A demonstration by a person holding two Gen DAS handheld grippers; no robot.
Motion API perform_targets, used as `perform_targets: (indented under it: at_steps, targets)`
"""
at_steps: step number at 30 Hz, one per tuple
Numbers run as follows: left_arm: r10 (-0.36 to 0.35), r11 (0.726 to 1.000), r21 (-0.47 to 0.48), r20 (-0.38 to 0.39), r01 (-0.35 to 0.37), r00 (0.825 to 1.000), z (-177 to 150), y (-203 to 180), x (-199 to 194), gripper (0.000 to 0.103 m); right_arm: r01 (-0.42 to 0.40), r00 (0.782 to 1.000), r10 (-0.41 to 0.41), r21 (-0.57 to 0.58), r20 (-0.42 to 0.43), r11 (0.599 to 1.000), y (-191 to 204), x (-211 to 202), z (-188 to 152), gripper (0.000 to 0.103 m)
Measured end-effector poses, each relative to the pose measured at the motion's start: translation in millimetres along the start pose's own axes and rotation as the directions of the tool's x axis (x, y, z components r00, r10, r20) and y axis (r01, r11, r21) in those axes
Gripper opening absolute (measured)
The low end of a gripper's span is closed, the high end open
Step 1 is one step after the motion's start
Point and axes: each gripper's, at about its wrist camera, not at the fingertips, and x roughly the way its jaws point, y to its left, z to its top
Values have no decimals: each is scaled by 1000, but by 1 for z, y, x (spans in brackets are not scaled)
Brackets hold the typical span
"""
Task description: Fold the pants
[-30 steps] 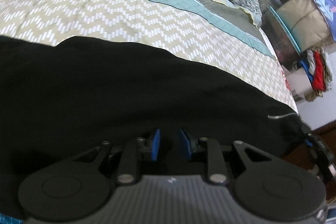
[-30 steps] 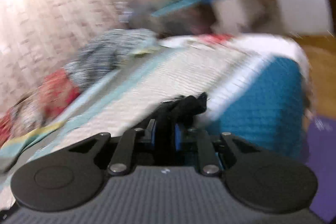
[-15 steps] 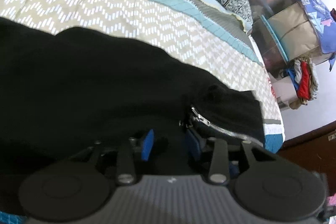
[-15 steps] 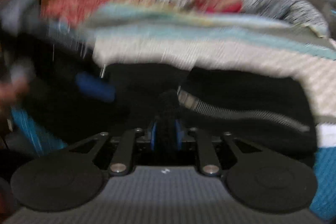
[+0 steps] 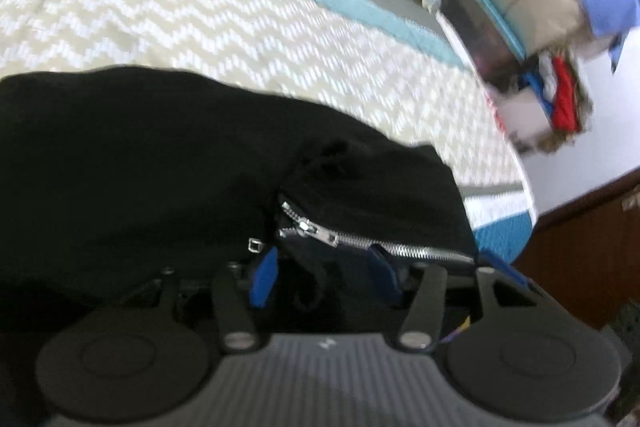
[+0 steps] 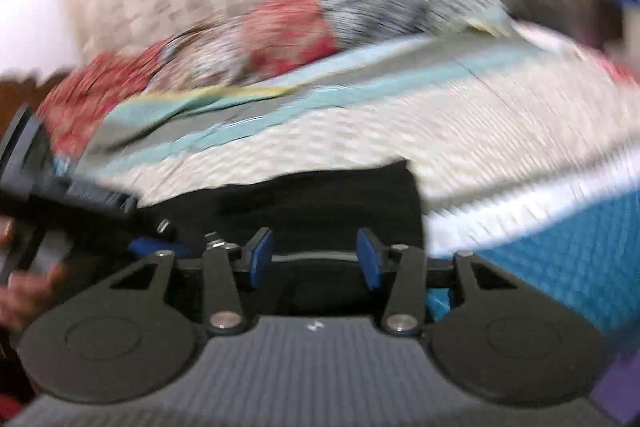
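Your left gripper (image 5: 324, 281) has its jaws opening; the blue pads (image 5: 262, 283) stand apart with a loose fold of black cloth between them, not pressed. Your right gripper (image 6: 314, 259) also has its jaws opening, pads apart, cloth below but none clamped. The black pants (image 5: 160, 163) lie on the bed (image 5: 200, 23) along its near edge, reaching toward the near right corner, with the silver zipper (image 5: 360, 241) just ahead of your left gripper. In the right wrist view, your left hand (image 6: 24, 291) shows at the left edge. Patterned bedding (image 6: 280, 35) is piled at the far edge, blurred.
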Motion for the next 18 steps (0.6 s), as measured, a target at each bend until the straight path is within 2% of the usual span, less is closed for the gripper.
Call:
perform_targets:
  at_steps: [1,2,3,5,8,11,14,18]
  targets:
    - [44,998,38,3,-44,999,-2,-5,4,39,3,1000,-2,60,-15,998,-15,6,-4,46]
    - [100,992,84,-2,-99,995,-5,-10,11,34,22,999,-17,97,-46,995,-25,16,-9,43]
    - [125,987,104,-14,-123,992,-7,-9,18,32,46,996,-36,116,-85,992,-33,27,-13,34]
    - [112,990,89,-8,-111,994,-10,-1,23,32,44,998,-39,95,-48,994,-39,36,-22,34]
    - [105,991,90,-15,-103,994,-8,1,22,33,68,997,-64,89,-54,994,-36,42,-14,35]
    - [96,992,79,-14,-95,995,-7,2,21,33,83,995,-81,49,-50,995,-25,40,-22,36]
    - [84,994,71,-10,-83,996,-9,3,9,35,74,996,-70,72,-47,995,-27,36,-21,41]
    - [111,989,90,63,-116,992,-6,2,-18,41,78,997,-77,79,-18,994,-22,25,-18,48]
